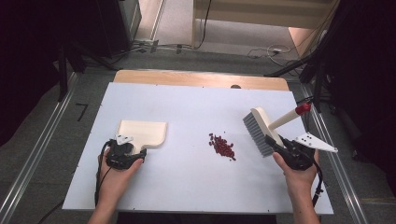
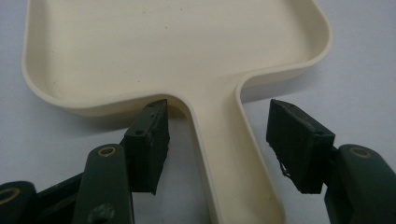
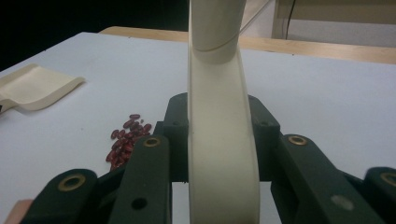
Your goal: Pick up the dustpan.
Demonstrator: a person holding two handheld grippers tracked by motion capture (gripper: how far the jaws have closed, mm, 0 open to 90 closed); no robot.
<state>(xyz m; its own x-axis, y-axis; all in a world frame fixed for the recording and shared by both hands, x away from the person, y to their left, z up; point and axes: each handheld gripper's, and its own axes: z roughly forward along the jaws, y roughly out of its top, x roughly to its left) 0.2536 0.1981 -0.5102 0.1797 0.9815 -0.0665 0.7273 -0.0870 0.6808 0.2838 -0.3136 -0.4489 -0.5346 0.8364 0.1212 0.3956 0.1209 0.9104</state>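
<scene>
Cream plastic dustpan lies flat on the white table, left of centre, handle toward the person. Left gripper is low at that handle: jaws straddle it, pads clear of both sides, nothing gripped. Right gripper is clamped on the cream back of the hand brush, held tilted at the table's right. Red beans sit in a small pile between pan and brush, touching neither.
</scene>
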